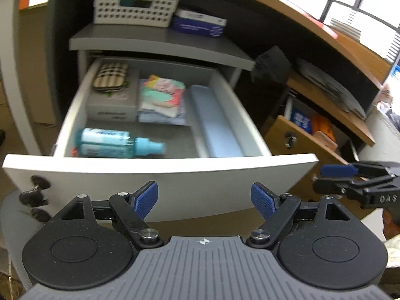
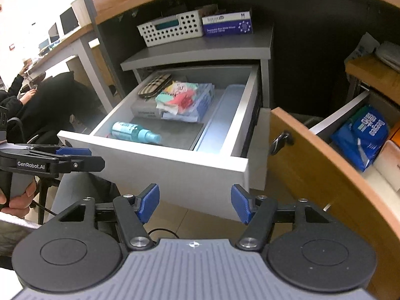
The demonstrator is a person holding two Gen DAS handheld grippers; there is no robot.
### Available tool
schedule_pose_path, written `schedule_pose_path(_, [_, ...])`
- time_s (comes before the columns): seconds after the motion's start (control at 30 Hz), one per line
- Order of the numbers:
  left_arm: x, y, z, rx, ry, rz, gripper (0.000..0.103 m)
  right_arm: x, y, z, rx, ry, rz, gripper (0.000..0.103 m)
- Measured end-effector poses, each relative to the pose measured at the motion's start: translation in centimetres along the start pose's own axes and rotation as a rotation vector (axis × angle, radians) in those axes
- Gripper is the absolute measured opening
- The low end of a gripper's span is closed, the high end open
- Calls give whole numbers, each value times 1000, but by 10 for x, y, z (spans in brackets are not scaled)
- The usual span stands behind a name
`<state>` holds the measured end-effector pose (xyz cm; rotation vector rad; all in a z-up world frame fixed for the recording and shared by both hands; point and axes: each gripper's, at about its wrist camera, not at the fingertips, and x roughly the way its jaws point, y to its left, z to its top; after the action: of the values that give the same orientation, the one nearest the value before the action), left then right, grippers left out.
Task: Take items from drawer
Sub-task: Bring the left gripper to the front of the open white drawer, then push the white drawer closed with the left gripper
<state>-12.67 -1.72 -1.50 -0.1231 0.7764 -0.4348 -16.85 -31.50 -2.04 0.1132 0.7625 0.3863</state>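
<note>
A white drawer point(image 1: 160, 175) point(image 2: 175, 172) stands pulled open. Inside lie a teal spray bottle point(image 1: 117, 143) point(image 2: 136, 131), a grey box point(image 1: 112, 105) with a plaid case point(image 1: 110, 77) point(image 2: 155, 85) on top, a colourful packet stack point(image 1: 162, 97) point(image 2: 182, 100) and a pale blue tray point(image 1: 215, 122) point(image 2: 220, 115) on the right. My left gripper point(image 1: 204, 203) is open and empty in front of the drawer face. My right gripper point(image 2: 195, 204) is open and empty, also short of the drawer front. Each gripper shows sideways in the other's view.
On the cabinet top stand a white perforated basket point(image 1: 135, 10) point(image 2: 172, 30) and a blue glove box point(image 1: 200, 23) point(image 2: 226, 26). A wooden drawer point(image 2: 325, 175) point(image 1: 300, 140) hangs open to the right, holding a blue packet point(image 2: 362, 135). A desk arches overhead. People sit at far left.
</note>
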Motion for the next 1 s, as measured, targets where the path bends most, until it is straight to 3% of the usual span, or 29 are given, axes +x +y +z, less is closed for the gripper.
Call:
schedule_pose_path(0.23, [7,20,-3,-36,16,34,83,14,2,3,30,9,-27,70])
schedule_pose_path(0.57, [13,31,0,-47,52,19,83,32,13,8,43,41,-41,70])
schedule_pose_path(1.0, [28,38,22,-53,2,53,83,59,10,38,81,-13,-83,70])
